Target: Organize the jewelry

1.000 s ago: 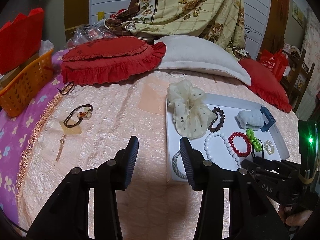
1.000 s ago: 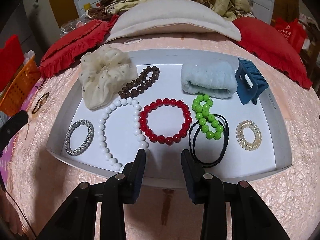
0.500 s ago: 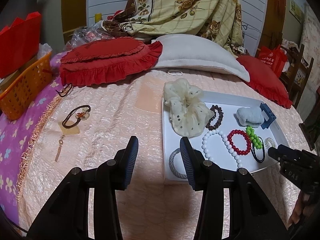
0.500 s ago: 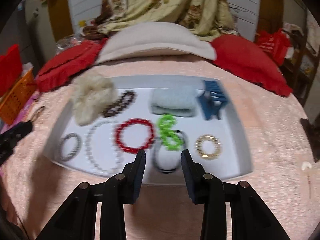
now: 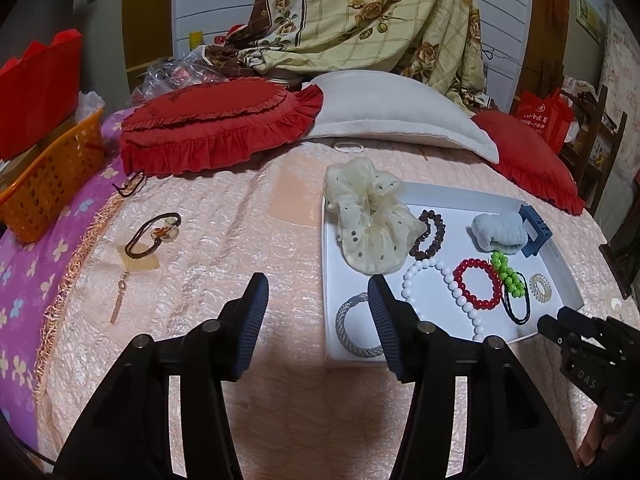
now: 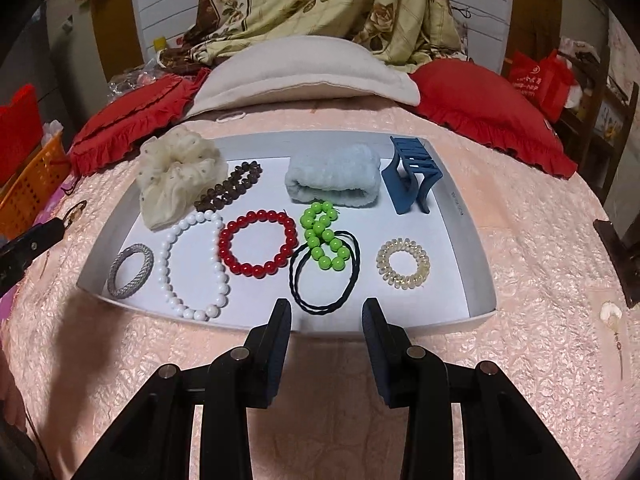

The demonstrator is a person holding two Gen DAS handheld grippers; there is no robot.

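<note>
A white tray (image 6: 472,248) lies on the peach bedspread. It holds a cream scrunchie (image 6: 176,172), brown beads (image 6: 230,192), a blue fluffy band (image 6: 332,176), a blue claw clip (image 6: 412,172), white (image 6: 192,264), red (image 6: 256,248) and green beads (image 6: 324,240), a black hair tie (image 6: 324,280), a clear spiral tie (image 6: 402,262) and a silver bangle (image 6: 130,270). My right gripper (image 6: 326,312) hovers open and empty at the tray's near rim. My left gripper (image 5: 316,292) is empty left of the tray (image 5: 460,196), its jaws opening.
On the bedspread left of the tray lie a brown hair tie with an amber charm (image 5: 154,232), a small chain pendant (image 5: 119,296) and a hook (image 5: 130,188). A shell earring (image 6: 611,314) lies to the right. Red cushions (image 5: 216,124), a white pillow (image 5: 392,116) and an orange basket (image 5: 48,184) border the bed.
The right gripper has drawn back from over the tray to its near rim and shifted right. The left gripper's jaws stand wider apart; the left hand has kept still.
</note>
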